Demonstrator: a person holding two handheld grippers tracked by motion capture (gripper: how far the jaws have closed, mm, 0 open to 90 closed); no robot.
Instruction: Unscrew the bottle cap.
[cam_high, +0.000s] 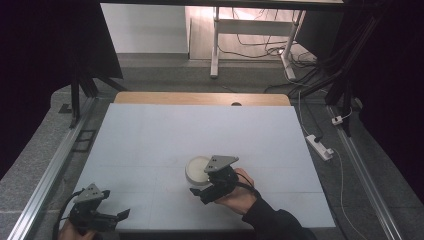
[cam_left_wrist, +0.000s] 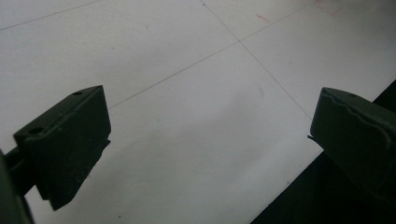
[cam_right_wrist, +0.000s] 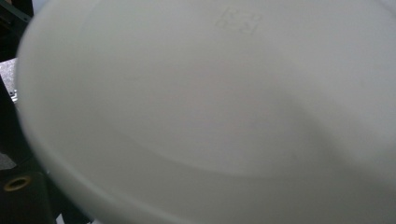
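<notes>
High view has your right gripper (cam_high: 200, 192) up against the white bowl (cam_high: 196, 170) mid-table, grip state hard to tell. Your left gripper (cam_high: 122, 214) sits spread wide, holding nothing, near the table's (cam_high: 200, 130) front-left edge.

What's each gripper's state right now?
Left gripper: open, holding nothing, above the table.
Right gripper: at the white bowl; whether it is shut on it cannot be told.

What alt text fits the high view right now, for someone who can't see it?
The right gripper meets a white bowl near the front middle of a white table. The left gripper rests open at the front left corner, nothing between its jaws.
</notes>
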